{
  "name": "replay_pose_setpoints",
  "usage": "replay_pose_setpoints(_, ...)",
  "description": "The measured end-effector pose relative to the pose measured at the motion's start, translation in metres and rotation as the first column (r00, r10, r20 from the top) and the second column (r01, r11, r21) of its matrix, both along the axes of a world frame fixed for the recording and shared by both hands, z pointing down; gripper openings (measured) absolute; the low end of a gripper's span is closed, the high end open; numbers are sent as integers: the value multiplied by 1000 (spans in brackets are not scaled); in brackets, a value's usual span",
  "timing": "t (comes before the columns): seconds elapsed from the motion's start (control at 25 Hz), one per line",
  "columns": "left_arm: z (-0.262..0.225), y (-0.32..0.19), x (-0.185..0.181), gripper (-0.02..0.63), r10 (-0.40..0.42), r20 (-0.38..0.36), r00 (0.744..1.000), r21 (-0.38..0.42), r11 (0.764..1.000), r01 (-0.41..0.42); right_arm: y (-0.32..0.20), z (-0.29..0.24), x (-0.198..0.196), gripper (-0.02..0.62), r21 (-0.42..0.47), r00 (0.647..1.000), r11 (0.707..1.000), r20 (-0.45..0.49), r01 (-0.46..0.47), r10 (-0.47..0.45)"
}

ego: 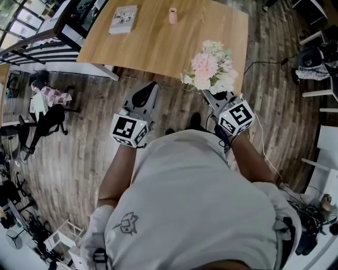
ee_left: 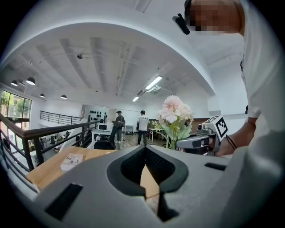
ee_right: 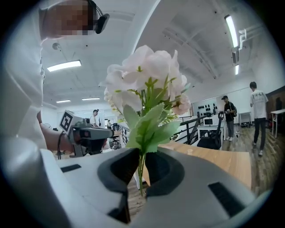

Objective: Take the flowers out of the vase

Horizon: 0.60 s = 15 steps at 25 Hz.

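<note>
Flowers (ego: 211,66) stand upright over the table's (ego: 158,47) near edge, stems pinched between the right gripper's (ego: 210,94) nearly closed jaws. The left gripper (ego: 149,88), beside it, is closed and empty. The vase (ego: 172,16) stands well apart, at the far edge.

Probably an open-plan office: desks with monitors (ee_left: 104,127) at mid-left of the left gripper view, an office chair (ee_right: 209,141), ceiling strip lights (ee_left: 153,83), plank floor (ego: 79,132).

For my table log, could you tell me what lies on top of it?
A pink vase and a booklet; the flowers in the right tool hide part of the table's near edge.
</note>
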<state>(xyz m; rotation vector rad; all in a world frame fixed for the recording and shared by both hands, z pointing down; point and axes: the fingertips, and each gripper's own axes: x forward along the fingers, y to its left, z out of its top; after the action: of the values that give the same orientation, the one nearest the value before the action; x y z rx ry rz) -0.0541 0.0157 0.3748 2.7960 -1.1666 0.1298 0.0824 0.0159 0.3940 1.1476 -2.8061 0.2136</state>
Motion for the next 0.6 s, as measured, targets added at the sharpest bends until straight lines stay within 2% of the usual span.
replay_pose_setpoints(0.28,5,28,-11,5,39,14,999,-6,999,-39,39,4,-16,45,0,1000,1000,6,-10,10)
replay_pose_setpoints(0.6,13,49,-12,5,94,8,996,-10,996,-94,60,11,-23,46,4,1000,1000,-25,-16,16)
